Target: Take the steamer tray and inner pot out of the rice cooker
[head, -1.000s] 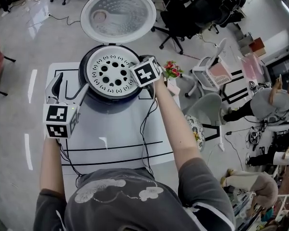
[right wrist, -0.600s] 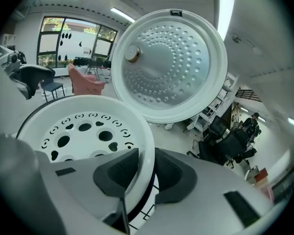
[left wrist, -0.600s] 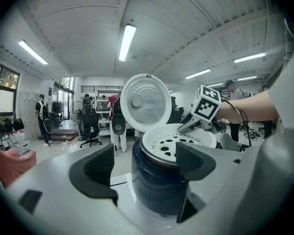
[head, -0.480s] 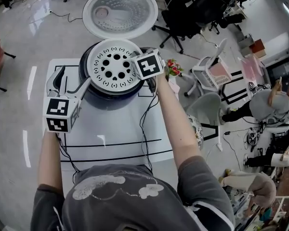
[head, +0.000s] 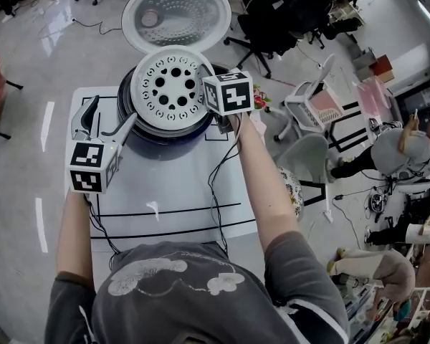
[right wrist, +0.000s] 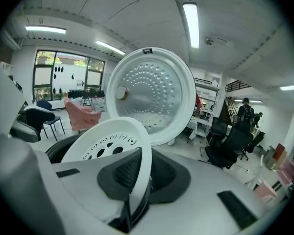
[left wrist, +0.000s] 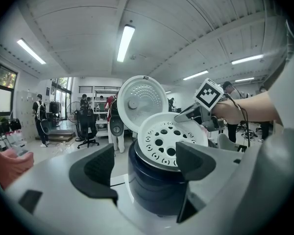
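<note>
A person stands at one white bench (head: pixel 165 192) with two grippers, seen from above.

At the left, the left gripper (head: pixel 112 113) hovers near the bench's left edge, just beside the cooker. Its jaws stand apart and hold nothing. In the left gripper view, the left gripper (left wrist: pixel 144 170) frames the cooker's dark wall between its two pads without touching it.

In the middle, one dark round rice cooker (head: pixel 154 138) sits at the far end of the bench, close to the far edge. Its one lid (head: pixel 175 13) stands fully open behind it, with the dimpled underside showing.

One white steamer tray (head: pixel 168 84), pierced with round holes, lies over the cooker's mouth. It is tilted, and its right rim is raised above the cooker.

The right gripper (head: pixel 204 95) is clamped on that right rim. Its jaws have just been closing with the rim between them. In the right gripper view, the right gripper (right wrist: pixel 137 180) pinches the thin white edge of the steamer tray (right wrist: pixel 108 141), with the lid (right wrist: pixel 149 94) behind.

White bench surface shows between the cooker and the person. It is crossed by two black tape lines (head: pixel 172 212) and by loose black cables (head: pixel 218 178).

Just right of the cooker sits a small bunch of red flowers (head: pixel 255 103). Past the bench's right edge, a white chair (head: pixel 309 110) stands close by on the floor.
</note>
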Demonstrator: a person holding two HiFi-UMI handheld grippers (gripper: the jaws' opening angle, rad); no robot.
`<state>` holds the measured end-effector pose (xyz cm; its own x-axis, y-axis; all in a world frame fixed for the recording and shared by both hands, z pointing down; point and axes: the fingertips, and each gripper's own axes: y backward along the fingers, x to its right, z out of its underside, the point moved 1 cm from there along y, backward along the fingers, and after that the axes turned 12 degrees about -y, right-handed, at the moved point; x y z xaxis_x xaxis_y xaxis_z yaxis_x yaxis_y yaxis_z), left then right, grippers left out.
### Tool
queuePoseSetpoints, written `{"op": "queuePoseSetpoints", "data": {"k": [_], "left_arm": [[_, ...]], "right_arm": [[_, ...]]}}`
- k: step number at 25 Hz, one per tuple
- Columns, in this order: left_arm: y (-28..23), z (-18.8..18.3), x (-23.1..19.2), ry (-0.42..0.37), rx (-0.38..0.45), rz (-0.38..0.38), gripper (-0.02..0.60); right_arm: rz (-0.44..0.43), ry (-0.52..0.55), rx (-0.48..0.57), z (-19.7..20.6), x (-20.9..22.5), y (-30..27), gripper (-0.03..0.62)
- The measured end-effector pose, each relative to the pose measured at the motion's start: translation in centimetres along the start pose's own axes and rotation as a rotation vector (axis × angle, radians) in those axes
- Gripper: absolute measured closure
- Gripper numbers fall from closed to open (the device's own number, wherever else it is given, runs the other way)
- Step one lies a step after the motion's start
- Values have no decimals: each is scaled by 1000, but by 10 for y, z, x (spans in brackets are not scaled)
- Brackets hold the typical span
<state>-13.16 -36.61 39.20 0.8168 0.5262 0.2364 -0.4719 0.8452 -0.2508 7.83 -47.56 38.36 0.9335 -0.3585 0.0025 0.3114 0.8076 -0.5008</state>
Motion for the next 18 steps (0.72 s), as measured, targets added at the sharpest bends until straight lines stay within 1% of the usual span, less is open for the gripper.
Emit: {"op": "queuePoseSetpoints", "data": {"k": [4, 8, 13, 18], "left_arm": [[5, -2, 0, -23, -4, 5, 193], [12, -1, 1, -25, -6, 15, 193], [19, -3, 5, -60, -10, 44, 193], [30, -11, 8, -66, 14, 81, 193]], "right_arm": [[-8, -11, 25, -8, -5, 10, 548], [-16, -55, 65, -18, -7, 24, 548], [3, -101, 110, -23, -6, 51, 548], [39, -173, 148, -20, -5, 87, 548]]}}
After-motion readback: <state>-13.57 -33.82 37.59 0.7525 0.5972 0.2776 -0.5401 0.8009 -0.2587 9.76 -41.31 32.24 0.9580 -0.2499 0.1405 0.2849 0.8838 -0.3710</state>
